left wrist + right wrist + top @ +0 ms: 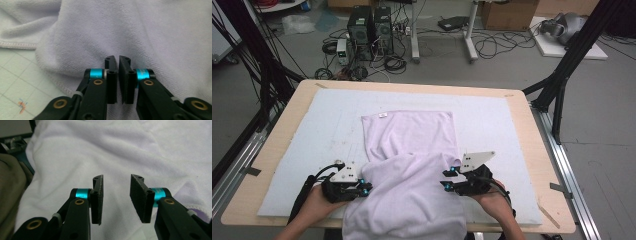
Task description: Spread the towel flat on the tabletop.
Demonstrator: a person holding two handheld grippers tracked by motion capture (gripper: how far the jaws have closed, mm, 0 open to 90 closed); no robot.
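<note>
A pale lilac towel (409,145) lies on the light blue mat (497,120). Its far half is flat, and its near half is bunched up and hangs over the table's front edge. My left gripper (366,188) rests at the towel's left edge. In the left gripper view (117,60) the jaws stand almost together over the towel (155,37), with no cloth visibly between them. My right gripper (448,179) sits at the towel's right edge. In the right gripper view (116,178) the jaws are apart just above the towel (105,147), with nothing pinched.
The mat covers most of a wooden table (297,105). Black frame posts (562,70) flank it on both sides. On the floor beyond it are computer towers (369,27), loose cables and white desk legs (469,35).
</note>
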